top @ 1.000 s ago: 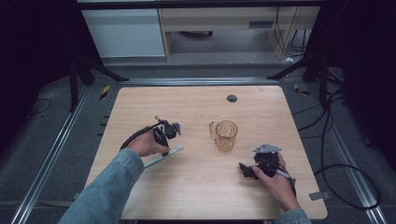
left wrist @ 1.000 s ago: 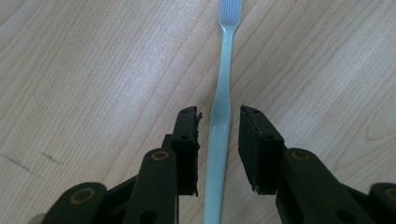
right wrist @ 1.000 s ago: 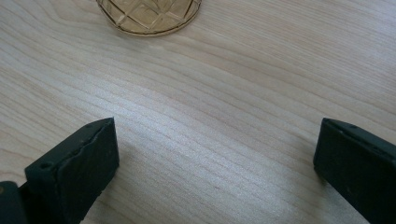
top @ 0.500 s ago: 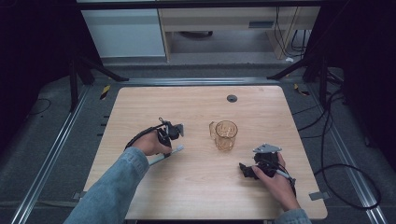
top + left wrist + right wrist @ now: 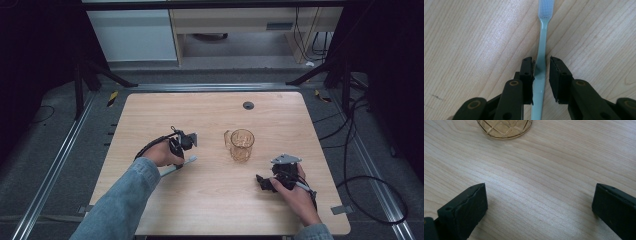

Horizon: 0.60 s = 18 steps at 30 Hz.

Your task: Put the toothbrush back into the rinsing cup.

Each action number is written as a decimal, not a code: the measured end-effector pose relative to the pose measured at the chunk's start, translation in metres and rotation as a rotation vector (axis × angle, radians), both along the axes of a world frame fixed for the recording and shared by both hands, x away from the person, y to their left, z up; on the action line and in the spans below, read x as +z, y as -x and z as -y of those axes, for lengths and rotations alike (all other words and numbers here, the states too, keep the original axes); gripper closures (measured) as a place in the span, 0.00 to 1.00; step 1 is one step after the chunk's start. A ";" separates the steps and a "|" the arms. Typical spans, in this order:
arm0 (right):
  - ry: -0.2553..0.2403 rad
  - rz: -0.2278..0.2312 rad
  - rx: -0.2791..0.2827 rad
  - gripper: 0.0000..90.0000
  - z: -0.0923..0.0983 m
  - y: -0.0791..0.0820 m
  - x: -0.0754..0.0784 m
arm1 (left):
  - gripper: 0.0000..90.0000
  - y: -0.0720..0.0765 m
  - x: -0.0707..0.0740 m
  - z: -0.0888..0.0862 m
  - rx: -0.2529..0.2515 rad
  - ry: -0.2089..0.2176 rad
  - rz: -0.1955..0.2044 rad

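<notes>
In the high view, the left gripper [image 5: 184,142] sits low over a pale toothbrush [image 5: 181,165] that lies flat on the wooden tabletop [image 5: 200,115], left of centre. An amber glass mug [image 5: 242,145] stands upright near the middle, well apart from the brush, its handle turned toward the brush side. The right gripper [image 5: 267,182] rests on the tabletop nearer the person, below and to the right of the mug, holding nothing.

In the left gripper view, the toothbrush [image 5: 541,67] runs straight up between the two black jaws, bristle head at the far end. The jaws have just been closing: the left one already touches the handle, while a thin gap remains beside the right one, so the clamp is not yet firm. The brush lies on the wood, not lifted.

In the right gripper view, the jaws stand wide apart over bare wood, with the foot of the mug [image 5: 504,128] at the upper edge.

My reading is that the pick-up is at its very start: the grasp is nearly made, while lifting the brush and, probably, carrying it to the mug are all left.
</notes>
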State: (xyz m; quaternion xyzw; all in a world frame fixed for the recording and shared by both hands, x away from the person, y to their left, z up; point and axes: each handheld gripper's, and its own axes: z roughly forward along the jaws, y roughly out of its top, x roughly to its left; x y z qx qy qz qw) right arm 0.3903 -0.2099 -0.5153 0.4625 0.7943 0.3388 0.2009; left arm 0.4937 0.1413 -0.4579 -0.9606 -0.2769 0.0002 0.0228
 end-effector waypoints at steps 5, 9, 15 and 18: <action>0.000 0.000 0.000 0.00 0.000 0.000 0.000 | 0.82 -0.001 -0.001 -0.001 0.003 0.000 -0.010; 0.000 0.000 0.000 0.00 0.000 0.000 0.000 | 0.83 -0.001 -0.003 -0.001 0.004 -0.001 -0.016; 0.000 0.000 0.000 0.00 0.000 0.000 0.000 | 0.85 -0.001 -0.005 -0.002 0.005 0.004 -0.019; 0.000 0.000 0.000 0.00 0.000 0.000 0.000 | 0.87 -0.002 -0.005 -0.002 0.004 0.006 -0.019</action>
